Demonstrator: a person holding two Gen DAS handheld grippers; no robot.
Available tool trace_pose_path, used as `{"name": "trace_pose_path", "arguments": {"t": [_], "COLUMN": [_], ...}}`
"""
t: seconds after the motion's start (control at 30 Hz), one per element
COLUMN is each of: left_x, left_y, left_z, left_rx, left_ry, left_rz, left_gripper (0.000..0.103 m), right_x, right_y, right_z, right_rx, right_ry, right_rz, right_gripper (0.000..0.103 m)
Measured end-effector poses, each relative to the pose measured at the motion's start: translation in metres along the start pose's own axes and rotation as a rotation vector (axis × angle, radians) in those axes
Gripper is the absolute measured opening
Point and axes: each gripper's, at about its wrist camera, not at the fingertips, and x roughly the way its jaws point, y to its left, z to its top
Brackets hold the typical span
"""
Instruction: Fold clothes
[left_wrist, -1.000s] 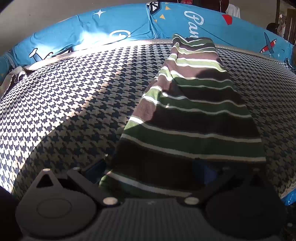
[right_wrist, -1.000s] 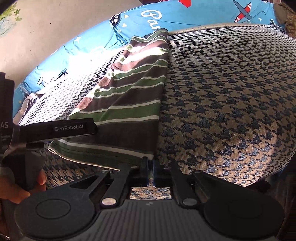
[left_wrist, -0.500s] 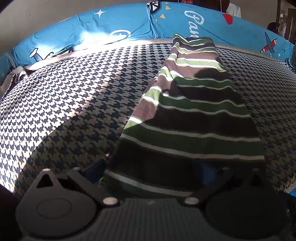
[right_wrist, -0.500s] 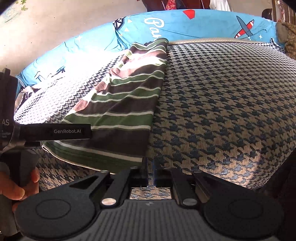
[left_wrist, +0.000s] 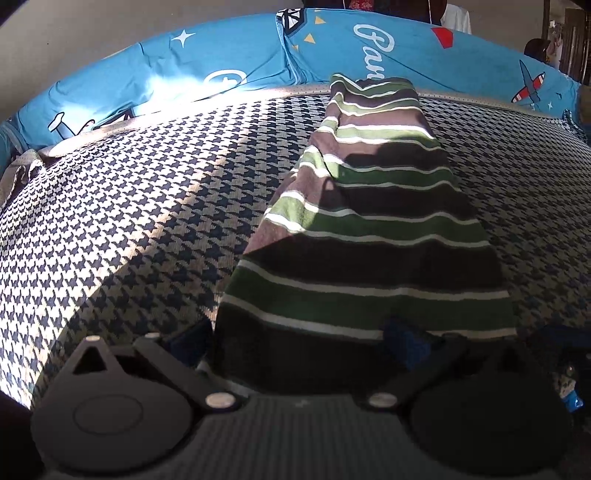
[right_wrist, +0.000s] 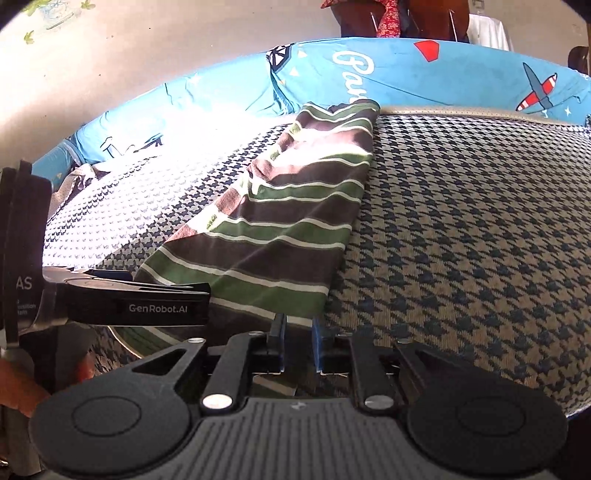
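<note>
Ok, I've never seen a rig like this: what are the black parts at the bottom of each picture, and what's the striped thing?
There is no robot. A person holds a two-finger tool in each hand, and a fisheye camera on each tool looks forward along its fingers, so the black parts are the tools themselves. One picture comes from the left gripper. The other comes from the right gripper and also shows a hand holding the left tool. A striped garment, folded into a long strip, lies on a houndstooth cover. Both pairs of fingers are open at its near end, so nothing is held.
</note>
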Motion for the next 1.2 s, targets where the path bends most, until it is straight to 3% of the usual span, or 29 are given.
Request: {"name": "trace_pose_path", "arguments": {"t": [0.2,0.33,0.73,1.2], "left_x": [0.007,0.012,0.03,0.057], "left_y": [-0.004,-0.007,-0.026,-0.032], "left_z": [0.013,0.021,0.051,0.08], "left_rx": [0.015,0.024,0.093,0.092], "left_ry": [-0.002,0.002,-0.007,0.021], "left_rz": [-0.017,-0.031,-0.059,-0.081], "left_gripper": [0.103,0.103,0.103,0.103], "right_x": [0.012,0.02,0.052,0.08], "right_y": [-0.013,-0.021,-0.046,-0.056], "right_z": [0.021,0.036,0.08,0.102], "right_rx": [0.009,0.005,0.043,0.051], "right_ry": [0.013,0.007,0.003,0.007], "right_rz": [0.005,0.016,0.064,0.064], "right_gripper": [0.017,0.025,0.026,0.032]}}
